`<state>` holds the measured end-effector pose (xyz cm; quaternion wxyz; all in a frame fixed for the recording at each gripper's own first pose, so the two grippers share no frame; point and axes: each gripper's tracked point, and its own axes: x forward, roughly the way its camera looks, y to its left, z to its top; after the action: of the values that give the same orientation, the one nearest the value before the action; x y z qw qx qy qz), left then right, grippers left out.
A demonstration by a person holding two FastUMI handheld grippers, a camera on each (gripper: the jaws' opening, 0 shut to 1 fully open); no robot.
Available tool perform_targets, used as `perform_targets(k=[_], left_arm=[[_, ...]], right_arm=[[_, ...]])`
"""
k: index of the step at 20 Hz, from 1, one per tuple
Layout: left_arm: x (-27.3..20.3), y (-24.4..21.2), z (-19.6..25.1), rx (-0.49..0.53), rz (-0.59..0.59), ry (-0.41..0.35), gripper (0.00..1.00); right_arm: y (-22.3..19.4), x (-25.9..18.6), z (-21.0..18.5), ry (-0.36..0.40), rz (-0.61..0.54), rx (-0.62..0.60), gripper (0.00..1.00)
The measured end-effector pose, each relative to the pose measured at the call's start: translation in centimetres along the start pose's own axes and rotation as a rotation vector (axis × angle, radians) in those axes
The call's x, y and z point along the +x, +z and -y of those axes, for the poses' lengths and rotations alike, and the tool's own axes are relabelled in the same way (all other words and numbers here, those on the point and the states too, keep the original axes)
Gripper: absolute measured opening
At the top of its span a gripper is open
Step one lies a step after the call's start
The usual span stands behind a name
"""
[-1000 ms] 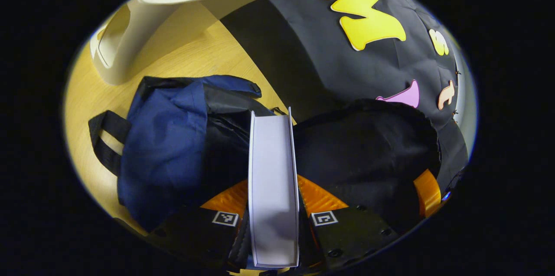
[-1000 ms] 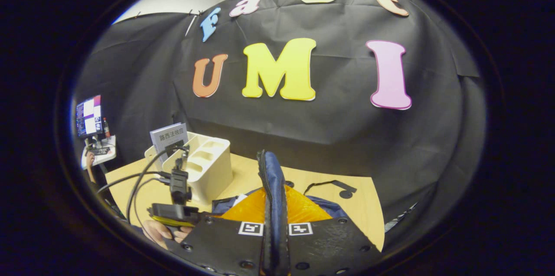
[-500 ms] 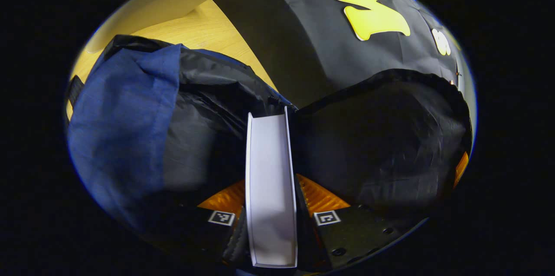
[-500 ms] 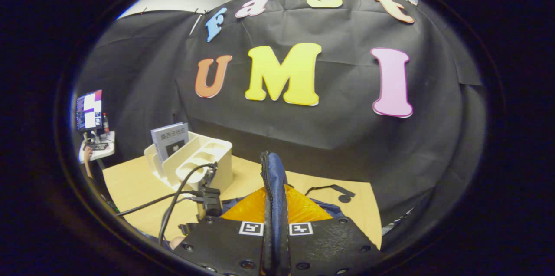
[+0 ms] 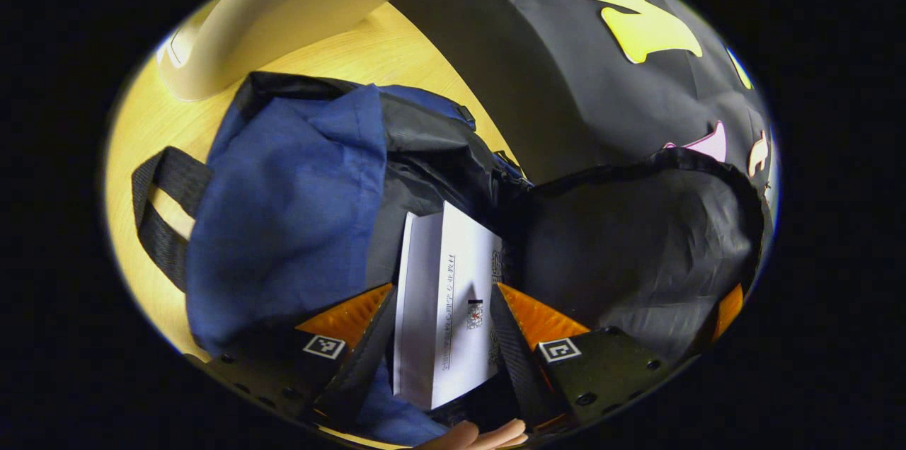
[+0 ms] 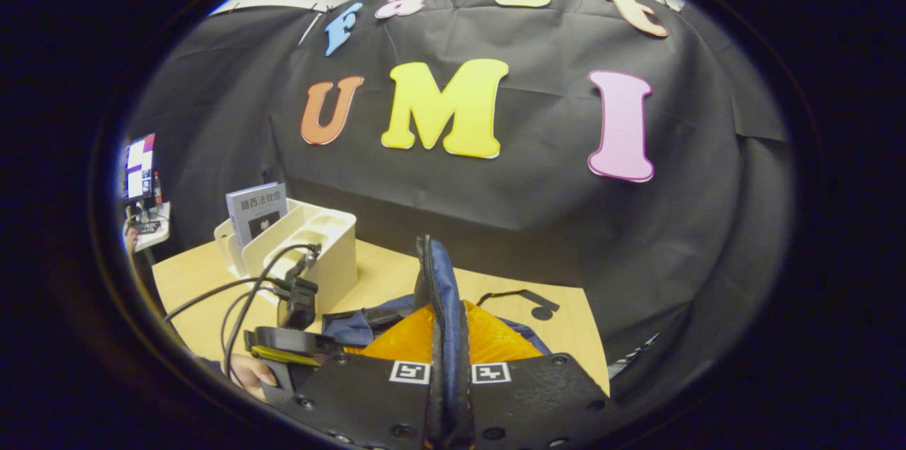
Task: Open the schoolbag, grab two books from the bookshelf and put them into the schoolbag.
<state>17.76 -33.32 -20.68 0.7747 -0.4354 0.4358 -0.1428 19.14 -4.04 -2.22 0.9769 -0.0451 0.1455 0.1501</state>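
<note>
The white paperback book (image 5: 446,308) lies tilted between the left gripper's (image 5: 442,326) two fingers, its printed cover turned up and to the right. The fingers stand wide apart on either side of it, and I cannot tell whether either one touches it. The book's far end reaches into the dark mouth of the navy-blue fabric schoolbag with a black lining (image 5: 283,202), which spreads ahead of and to the left of this gripper. A black webbing handle (image 5: 159,216) loops out from the bag's left side. To the right of the book, the bag's black inner flap (image 5: 637,238) stands raised.

In the right gripper view, the right gripper (image 6: 447,372) is clamped tight on the bag's blue zipped edge (image 6: 440,294), which rises upright from between both fingers. The left gripper (image 6: 290,344) shows low and to the left of it, held by a hand (image 6: 248,368), with black cables (image 6: 241,287) arching up from it.

Beyond the bag, ahead and to the left of the right gripper, stands the cream plastic bookshelf with open compartments (image 6: 311,252) on the light wooden table (image 6: 566,315). A grey book (image 6: 256,211) stands upright in its far-left compartment. A small black strap (image 6: 527,298) lies on the table ahead and to the right of the right gripper.
</note>
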Motion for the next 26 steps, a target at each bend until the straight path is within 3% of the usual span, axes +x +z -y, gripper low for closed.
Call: perform_targets(k=[6,9,18,22,26], left_arm=[[-5.4,0.2,-1.9,0.140,0.017,0.046,0.84],[-8.8,1.5,-3.2,0.235,0.067,0.090,0.84],[-20.6,13.3,-3.5,0.435,0.454,0.189,0.83],[-24.9,19.1,-3.6,0.537,0.579,0.257,0.83],[-28.0,23.7,-4.0,0.555,0.646,0.302,0.83]], right_arm=[[-1.2,0.1,0.9,-0.040,-0.009,0.034,0.03],[-1.6,-0.1,1.0,-0.064,-0.015,0.029,0.06],[-2.2,-0.5,0.1,-0.083,-0.025,0.051,0.07],[-2.3,-0.5,-0.1,-0.085,-0.025,0.058,0.07],[-2.4,-0.5,0.0,-0.079,-0.028,0.076,0.07]])
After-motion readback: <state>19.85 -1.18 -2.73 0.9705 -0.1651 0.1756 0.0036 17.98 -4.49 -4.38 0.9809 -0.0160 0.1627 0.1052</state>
